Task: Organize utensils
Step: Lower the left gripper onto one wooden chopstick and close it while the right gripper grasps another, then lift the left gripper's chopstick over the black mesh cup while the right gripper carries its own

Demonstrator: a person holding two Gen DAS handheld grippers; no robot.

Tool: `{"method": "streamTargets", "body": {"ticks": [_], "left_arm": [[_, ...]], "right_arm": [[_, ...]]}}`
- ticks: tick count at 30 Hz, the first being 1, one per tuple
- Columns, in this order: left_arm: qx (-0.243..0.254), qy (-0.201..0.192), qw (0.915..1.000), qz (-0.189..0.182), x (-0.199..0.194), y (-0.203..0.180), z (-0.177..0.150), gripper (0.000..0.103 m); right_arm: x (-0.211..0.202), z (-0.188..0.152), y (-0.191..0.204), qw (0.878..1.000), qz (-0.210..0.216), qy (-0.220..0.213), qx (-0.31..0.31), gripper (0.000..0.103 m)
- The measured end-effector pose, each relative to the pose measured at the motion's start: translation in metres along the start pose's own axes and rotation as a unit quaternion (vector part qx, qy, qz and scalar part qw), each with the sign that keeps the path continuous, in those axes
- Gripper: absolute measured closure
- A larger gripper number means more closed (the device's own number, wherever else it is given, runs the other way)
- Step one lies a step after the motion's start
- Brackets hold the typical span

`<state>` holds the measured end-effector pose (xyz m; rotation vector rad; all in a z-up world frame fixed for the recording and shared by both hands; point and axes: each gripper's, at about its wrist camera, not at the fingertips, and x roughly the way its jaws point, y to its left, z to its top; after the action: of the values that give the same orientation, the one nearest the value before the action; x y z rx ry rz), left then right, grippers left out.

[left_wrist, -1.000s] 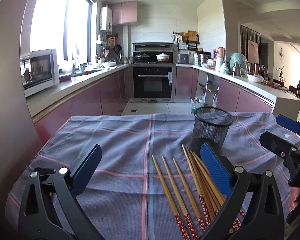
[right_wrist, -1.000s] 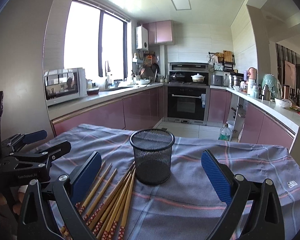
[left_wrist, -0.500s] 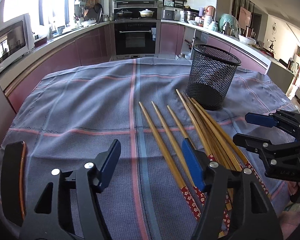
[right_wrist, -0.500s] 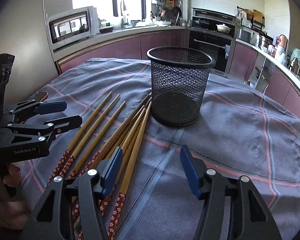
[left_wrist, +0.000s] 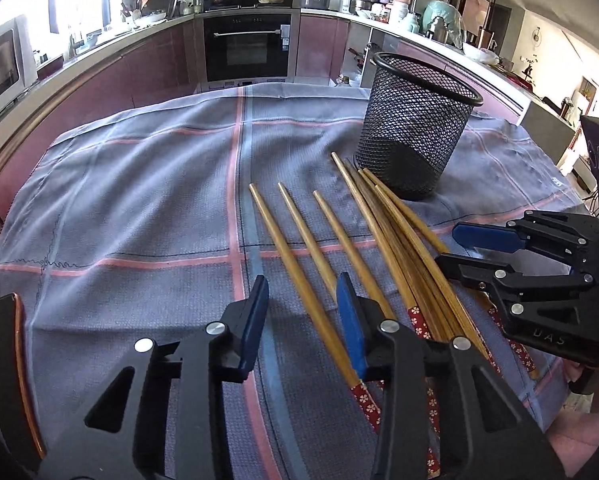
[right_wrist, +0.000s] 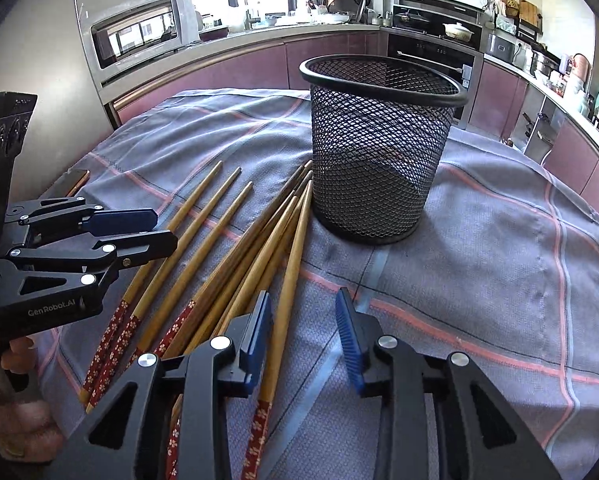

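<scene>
Your left gripper (left_wrist: 301,300), jaws just closing and part open, straddles the leftmost chopstick (left_wrist: 299,276) without pinching it. More chopsticks (left_wrist: 399,240) fan toward the upright mesh cup (left_wrist: 415,128); your right gripper (left_wrist: 455,250) hovers beside them.

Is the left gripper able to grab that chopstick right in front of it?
Probably yes. The left gripper has its fingers apart, nothing held, and the leftmost chopstick lies bare on the cloth between them.
</scene>
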<state>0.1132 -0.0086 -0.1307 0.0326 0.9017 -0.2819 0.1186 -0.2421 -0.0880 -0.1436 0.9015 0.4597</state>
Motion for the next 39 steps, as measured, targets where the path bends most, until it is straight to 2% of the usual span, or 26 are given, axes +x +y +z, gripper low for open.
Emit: {"method": "streamTargets", "body": {"ticks": [2,3,4,5,8,15,17,18,21,29,32,36,39], "left_arm": [[-0.001,0.004,0.9999,-0.01,0.003,0.0,0.004,0.074],[-0.005,0.005,0.9999,-0.016,0.004,-0.001,0.004,0.079],[-0.009,0.008,0.9998,-0.017,0.003,0.002,0.004,0.088],[-0.013,0.017,0.9996,-0.018,0.006,0.004,0.004,0.089],[-0.026,0.02,0.999,-0.03,0.004,0.01,0.002,0.09],[-0.019,0.019,0.9995,-0.017,0.005,0.007,0.002,0.088],[-0.025,0.02,0.9994,-0.016,0.005,0.008,0.002,0.091],[-0.028,0.02,0.9993,-0.011,0.006,0.007,0.002,0.092],[-0.031,0.018,0.9993,-0.001,0.005,0.006,0.002,0.095],[-0.045,-0.002,0.999,-0.009,-0.012,0.011,0.002,0.095],[-0.049,-0.015,0.9984,-0.026,-0.025,0.015,0.006,0.095],[-0.052,-0.034,0.9949,-0.079,-0.048,0.019,0.013,0.095],[-0.044,-0.062,0.9922,-0.099,-0.071,0.017,0.02,0.095]], "right_arm": [[0.002,0.002,0.0,1.0,0.0,0.002,0.001,0.072],[0.002,0.003,0.001,1.0,0.0,0.004,0.0,0.073],[0.003,0.003,0.001,1.0,0.001,0.005,-0.001,0.075],[0.003,0.004,0.001,1.0,0.002,0.006,0.0,0.076],[0.003,0.004,-0.002,1.0,0.005,0.007,0.004,0.081],[0.008,0.009,-0.004,1.0,0.007,0.009,0.01,0.086],[0.009,0.01,-0.005,1.0,0.017,0.01,0.018,0.096],[0.009,0.011,-0.006,1.0,0.019,0.01,0.021,0.098],[0.006,0.009,-0.009,0.999,0.02,0.006,0.026,0.098],[-0.015,0.007,-0.011,0.999,0.038,-0.018,0.023,0.098],[-0.03,0.007,-0.011,0.998,0.049,-0.038,0.012,0.098],[-0.053,0.015,-0.011,0.996,0.052,-0.071,0.003,0.098],[-0.069,0.023,-0.011,0.993,0.059,-0.099,0.002,0.098]]}}
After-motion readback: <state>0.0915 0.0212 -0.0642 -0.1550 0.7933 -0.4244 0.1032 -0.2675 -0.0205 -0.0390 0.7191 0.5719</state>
